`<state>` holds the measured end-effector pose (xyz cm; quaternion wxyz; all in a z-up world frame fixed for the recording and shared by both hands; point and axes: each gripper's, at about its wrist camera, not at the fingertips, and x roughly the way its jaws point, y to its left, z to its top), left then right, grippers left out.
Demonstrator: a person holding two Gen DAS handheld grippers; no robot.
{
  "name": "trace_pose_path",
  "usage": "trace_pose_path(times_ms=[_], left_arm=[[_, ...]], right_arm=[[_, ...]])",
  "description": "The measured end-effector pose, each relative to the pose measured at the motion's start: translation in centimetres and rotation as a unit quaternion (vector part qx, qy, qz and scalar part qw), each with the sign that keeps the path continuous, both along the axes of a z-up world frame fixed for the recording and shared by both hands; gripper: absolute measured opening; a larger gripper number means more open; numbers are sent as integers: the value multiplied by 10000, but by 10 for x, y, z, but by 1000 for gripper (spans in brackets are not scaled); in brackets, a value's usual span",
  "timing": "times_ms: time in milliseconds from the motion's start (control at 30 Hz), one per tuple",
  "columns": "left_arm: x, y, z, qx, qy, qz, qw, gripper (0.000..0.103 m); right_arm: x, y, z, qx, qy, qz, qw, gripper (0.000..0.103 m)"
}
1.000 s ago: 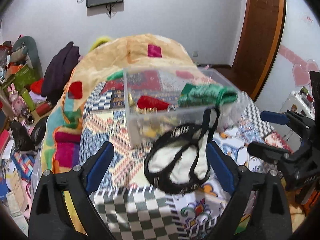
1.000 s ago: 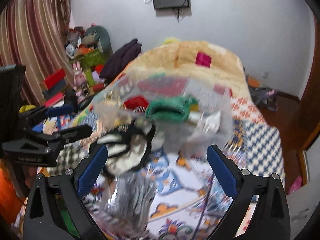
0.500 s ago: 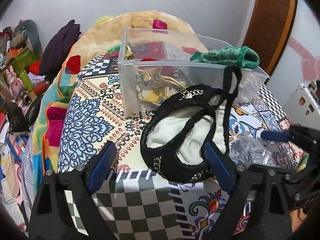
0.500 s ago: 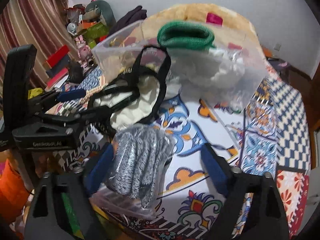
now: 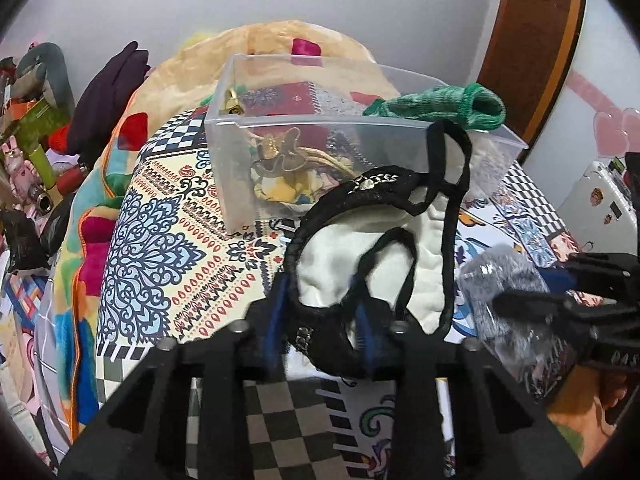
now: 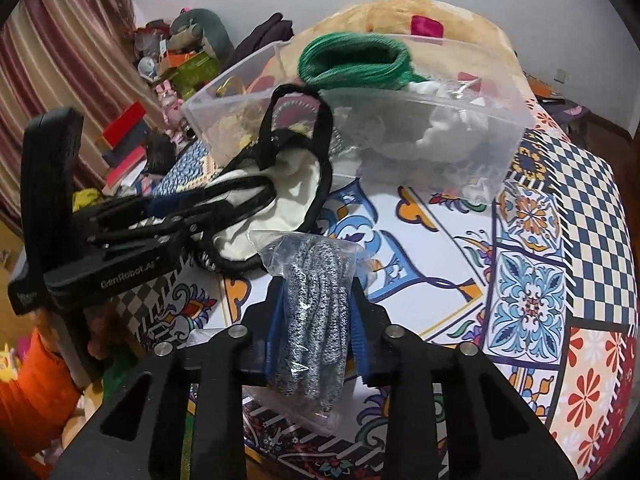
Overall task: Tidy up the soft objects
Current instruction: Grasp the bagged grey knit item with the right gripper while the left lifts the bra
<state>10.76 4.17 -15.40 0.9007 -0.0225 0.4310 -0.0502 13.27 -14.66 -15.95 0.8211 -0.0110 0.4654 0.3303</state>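
Observation:
My left gripper is shut on the black-trimmed white fabric pouch, which lies on the bed in front of a clear plastic bin; the pouch and left gripper also show in the right wrist view. My right gripper is shut on a grey knit item in a clear plastic bag, seen at the right in the left wrist view. A green knit item lies over the bin's rim.
The bin holds a yellow drawstring pouch and white soft items. The patterned bedspread covers the bed, with an orange blanket behind. Cluttered toys and boxes stand at the left. A wooden door is at the right.
Both grippers have moved down and forward and closed: the left onto the black-and-white pouch, the right onto the bagged grey knit item.

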Motion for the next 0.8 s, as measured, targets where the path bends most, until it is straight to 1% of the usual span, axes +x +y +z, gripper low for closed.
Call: trace_pose_path(times_ms=[67, 167, 300, 433, 600, 800], left_arm=[[-4, -1, 3, 1, -38, -29, 10000, 20], [-14, -6, 11, 110, -201, -70, 9997, 15], [-29, -7, 30, 154, -486, -8, 9987, 13], [-43, -4, 58, 135, -877, 111, 9960, 12], [-52, 2, 94, 63, -1342, 159, 9908, 12], [-49, 10, 139, 27, -2022, 263, 9790, 12]], right_arm=[[0, -4, 3, 48, -38, -70, 10000, 24], [-1, -7, 8, 62, -153, -139, 9998, 23], [-4, -17, 20, 105, -373, -249, 9989, 23], [-4, -21, 36, 167, -658, -374, 9970, 23], [-1, -31, 61, 229, -1036, -513, 9930, 23], [9, -37, 95, 411, -1546, -721, 9845, 23]])
